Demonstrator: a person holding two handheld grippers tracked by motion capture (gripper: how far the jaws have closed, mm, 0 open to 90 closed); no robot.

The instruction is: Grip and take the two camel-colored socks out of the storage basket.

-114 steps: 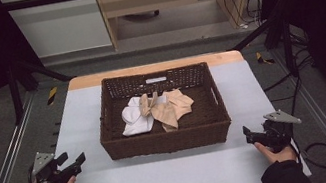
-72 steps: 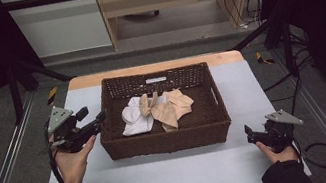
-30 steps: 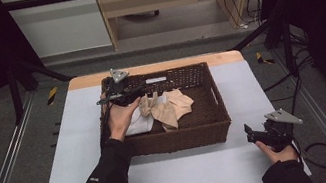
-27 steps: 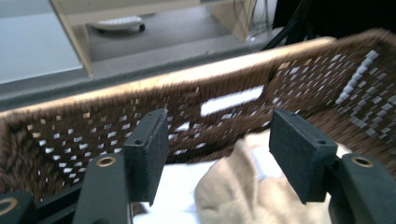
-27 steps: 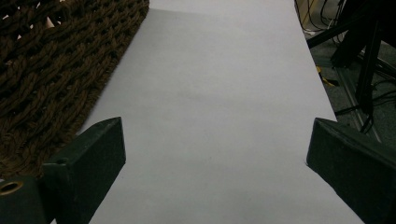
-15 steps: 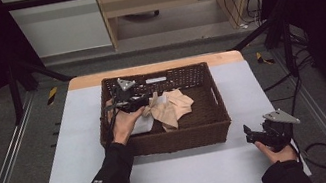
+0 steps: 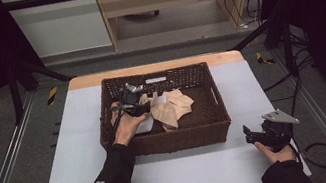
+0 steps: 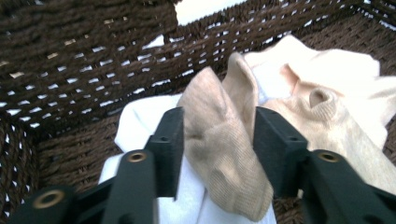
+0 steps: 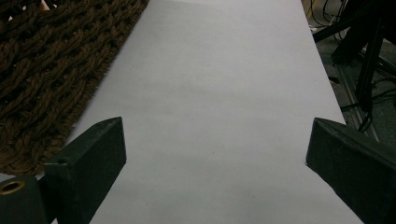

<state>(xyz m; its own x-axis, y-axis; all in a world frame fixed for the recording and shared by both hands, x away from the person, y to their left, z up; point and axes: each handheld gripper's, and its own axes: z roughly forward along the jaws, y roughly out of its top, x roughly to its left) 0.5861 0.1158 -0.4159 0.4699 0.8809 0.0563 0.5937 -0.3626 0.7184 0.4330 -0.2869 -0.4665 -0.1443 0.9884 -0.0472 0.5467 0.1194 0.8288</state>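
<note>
Table (image 7: 60, 155): pale grey top with a wooden far edge; it carries everything listed below.

Basket (image 7: 179, 137): dark brown wicker, rectangular, open-topped, standing at the middle of the table toward its far edge. Landmark for all following entries. A cut-out handle shows in its far wall.

White cloth (image 8: 140, 126): lies on the basket floor in the left half, near the left wall, partly under the beige pieces.

Beige sock pile (image 7: 176, 107): crumpled beige knit pieces at the middle of the basket, spreading toward its right half; touching the white cloth.

Beige sock (image 8: 219, 154): one ribbed piece of that pile, standing up in a fold on the white cloth in the left half of the basket, between the jaws of the left gripper.

Left gripper (image 7: 134, 107): black, held by the person's left hand (image 7: 126, 126) reaching over the basket's near wall, down inside the left half of the basket. Its jaws have just been closing. In the left gripper view they stand half apart on either side of the beige sock; the left one lies against the fabric, and a sliver of gap seems to remain at the right one, so the sock is bracketed but not yet firmly pinched.

Right gripper (image 7: 255, 136): black, held low on the table just off the basket's near right corner, clear of it. Jaws spread wide apart, nothing between them but bare tabletop.
</note>
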